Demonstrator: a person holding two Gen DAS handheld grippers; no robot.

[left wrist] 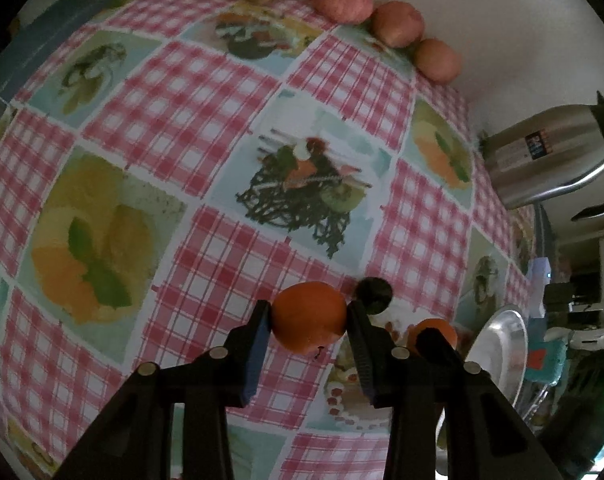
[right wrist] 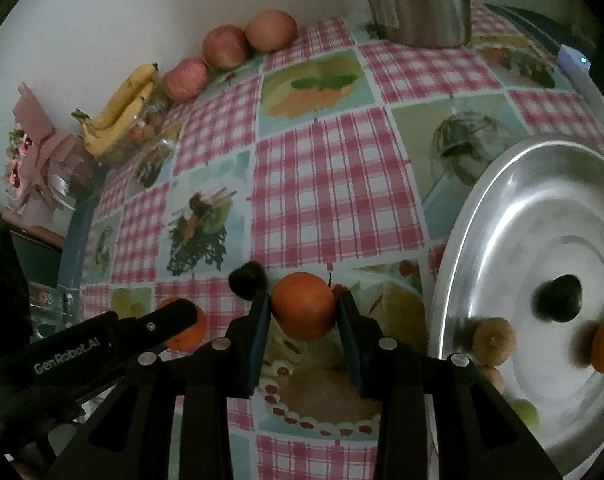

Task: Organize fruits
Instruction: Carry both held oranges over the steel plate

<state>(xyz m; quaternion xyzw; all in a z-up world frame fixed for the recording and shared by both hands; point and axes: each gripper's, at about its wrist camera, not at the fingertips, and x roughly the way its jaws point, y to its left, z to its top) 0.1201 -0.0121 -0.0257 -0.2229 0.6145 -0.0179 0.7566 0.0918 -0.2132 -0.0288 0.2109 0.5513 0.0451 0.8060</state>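
Left gripper (left wrist: 308, 320) jaws grasping orange (left wrist: 309, 318); right gripper (right wrist: 304, 308) jaws grasping tangerine (right wrist: 303, 306). Both lifted off worktop (right wrist: 334, 184), likely bound for metal tray (right wrist: 502, 216) at 3 o'clock.

My black fingers (right wrist: 257, 332) look like matt plastic, with bright metal pins. At the right of the frame the round tray (right wrist: 482, 216) is polished metal, streaked with reflections. The checked tablecloth (right wrist: 334, 184) has a smooth, faintly glossy printed surface. At top, the jug (right wrist: 426, 4) is brushed steel.
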